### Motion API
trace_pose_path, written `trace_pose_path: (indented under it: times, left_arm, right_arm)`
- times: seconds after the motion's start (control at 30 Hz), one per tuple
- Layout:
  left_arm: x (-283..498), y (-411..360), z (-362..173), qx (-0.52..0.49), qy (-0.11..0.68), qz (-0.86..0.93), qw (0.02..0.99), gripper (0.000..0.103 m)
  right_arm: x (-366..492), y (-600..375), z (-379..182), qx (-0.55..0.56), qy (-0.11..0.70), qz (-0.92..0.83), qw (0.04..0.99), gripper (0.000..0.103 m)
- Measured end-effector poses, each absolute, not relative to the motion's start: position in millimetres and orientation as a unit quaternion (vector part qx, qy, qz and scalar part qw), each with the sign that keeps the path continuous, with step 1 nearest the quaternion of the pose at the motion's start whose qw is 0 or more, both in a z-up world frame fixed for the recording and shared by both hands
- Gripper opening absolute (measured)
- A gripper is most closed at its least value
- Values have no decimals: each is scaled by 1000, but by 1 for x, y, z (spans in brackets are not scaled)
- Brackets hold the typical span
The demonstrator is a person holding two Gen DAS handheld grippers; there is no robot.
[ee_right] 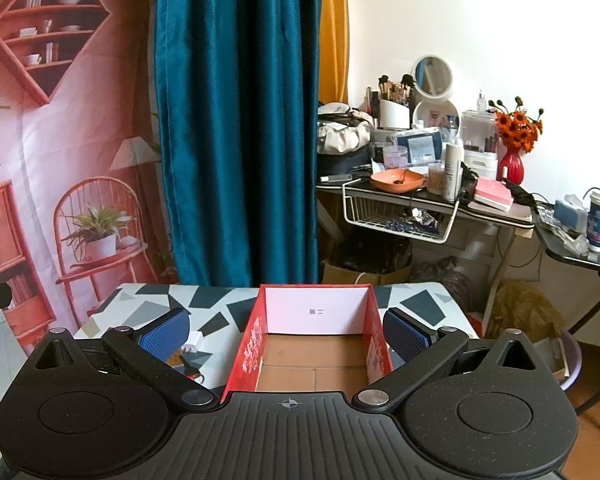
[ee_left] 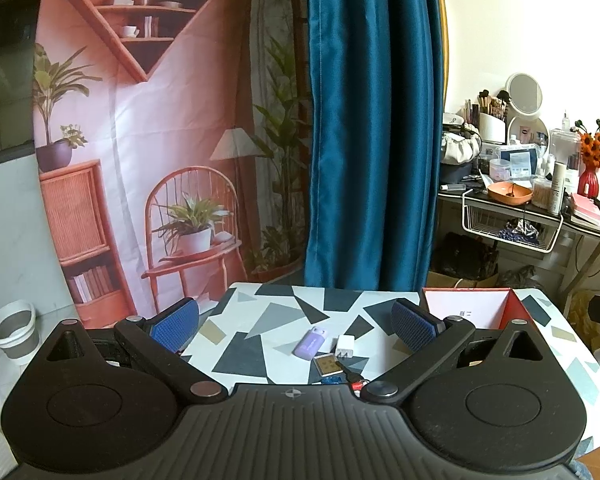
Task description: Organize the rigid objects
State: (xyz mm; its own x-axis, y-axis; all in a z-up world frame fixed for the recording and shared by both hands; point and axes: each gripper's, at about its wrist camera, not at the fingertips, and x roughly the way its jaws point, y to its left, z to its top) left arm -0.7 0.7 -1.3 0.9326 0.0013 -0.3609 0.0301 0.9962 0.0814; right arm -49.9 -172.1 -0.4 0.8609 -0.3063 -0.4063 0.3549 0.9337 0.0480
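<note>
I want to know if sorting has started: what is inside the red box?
Nothing shows inside the red box: only its bare brown floor and white back wall. Its near end is hidden behind the right gripper.

A printed backdrop (ee_left: 140, 140) showing shelves, plants and a chair hangs behind the patterned table (ee_left: 260, 320), with a blue curtain (ee_left: 372, 120) beside it. To the right, a cluttered vanity desk (ee_right: 420, 196) carries a round mirror (ee_right: 432, 74), an orange bowl (ee_right: 398, 180) and a red vase (ee_right: 511, 164) with orange flowers. A white wire basket (ee_right: 396, 216) hangs under the desk edge.
</note>
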Motion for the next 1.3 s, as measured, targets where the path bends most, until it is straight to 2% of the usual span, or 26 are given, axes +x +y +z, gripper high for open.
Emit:
trace_pose_path:
  times: [1.3]
  left_arm:
    - [-1,1,-1,40,181,-9,983,103]
  right_arm:
    - [-50,-174,0,60,200,-173,962,103]
